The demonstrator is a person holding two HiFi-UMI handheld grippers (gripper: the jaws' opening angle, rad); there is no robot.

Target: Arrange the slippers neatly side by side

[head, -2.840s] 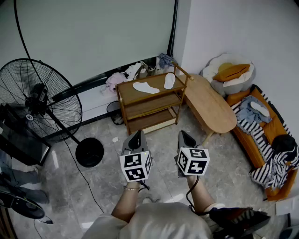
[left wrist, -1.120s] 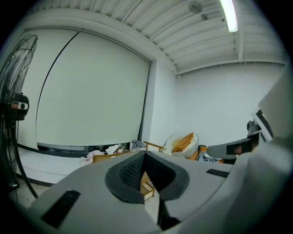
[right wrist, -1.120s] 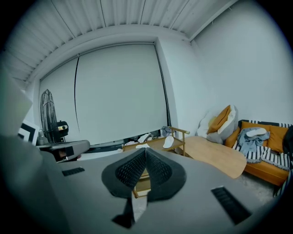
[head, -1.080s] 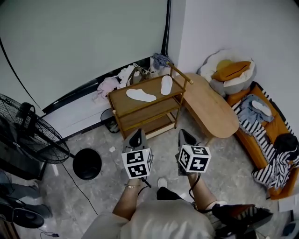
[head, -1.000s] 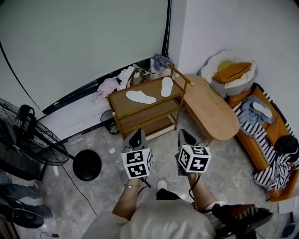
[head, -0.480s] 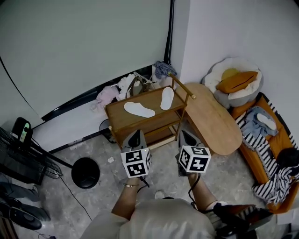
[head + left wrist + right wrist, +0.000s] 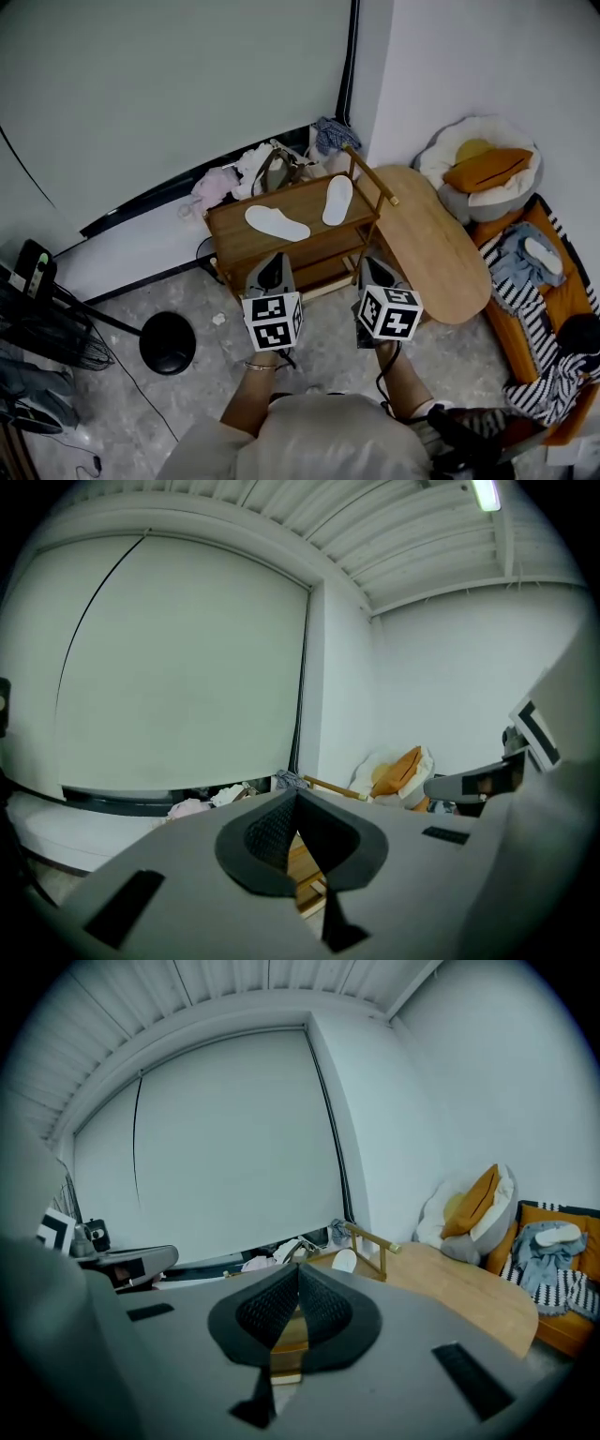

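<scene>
Two white slippers lie apart on the top of a wooden shelf rack (image 7: 228, 215) in the head view. One slipper (image 7: 277, 222) lies slantwise at the left. The other slipper (image 7: 337, 200) lies almost lengthwise at the right, and also shows in the right gripper view as the slipper (image 7: 344, 1260). My left gripper (image 7: 273, 266) and right gripper (image 7: 374, 270) hang side by side in the air just short of the rack's front. Both are shut with nothing between the pads, as the left gripper (image 7: 295, 796) and right gripper (image 7: 298, 1269) views show.
An oval wooden table (image 7: 427, 239) stands right of the rack. Beyond it are a cushion pile (image 7: 483, 169) and an orange sofa (image 7: 544, 309) with striped clothes. Clothes (image 7: 253, 169) are heaped behind the rack. A black round fan base (image 7: 167, 342) sits on the floor at left.
The rack with the slippers has come closer to both grippers, and the fan has slid out at the left. Both grippers stay shut and level.
</scene>
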